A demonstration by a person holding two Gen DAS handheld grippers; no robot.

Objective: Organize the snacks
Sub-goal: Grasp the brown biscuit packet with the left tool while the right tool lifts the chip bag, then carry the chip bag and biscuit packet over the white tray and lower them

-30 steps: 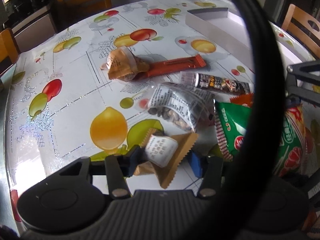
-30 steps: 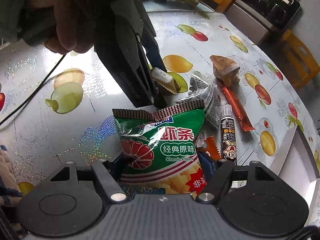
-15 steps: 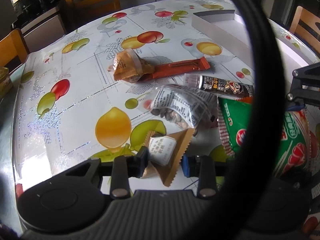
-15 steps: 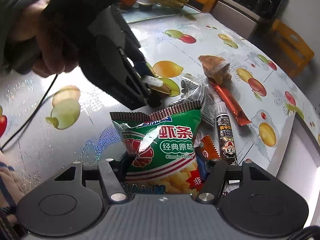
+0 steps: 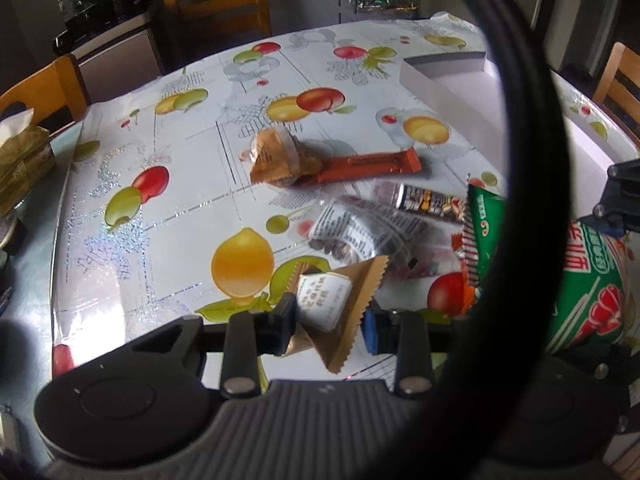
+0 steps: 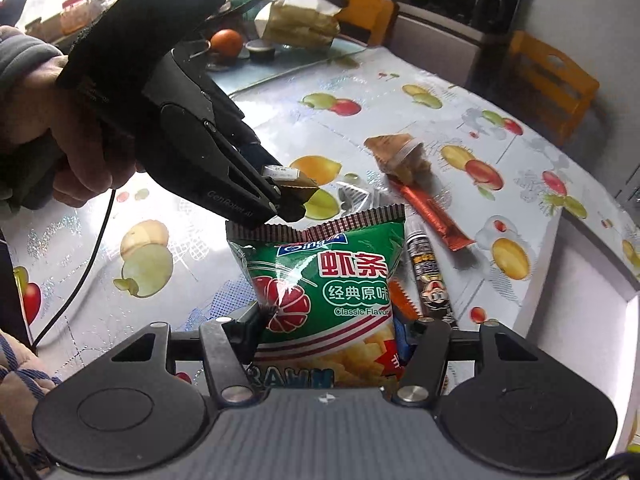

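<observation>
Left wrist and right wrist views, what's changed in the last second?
Both hand-held grippers have lifted their snacks off the table: the left hand-held gripper raised the small brown packet, the right hand-held gripper raised the green shrimp chips bag. Both grips stayed clamped. The orange bar, the clear nut bag and the white box lie as before.

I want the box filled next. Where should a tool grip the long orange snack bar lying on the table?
Grip the flat orange foil snack bar across its narrow width near the free right end, from above: its left end is tucked under the tan crumpled pastry wrapper, and it lies flat.
</observation>
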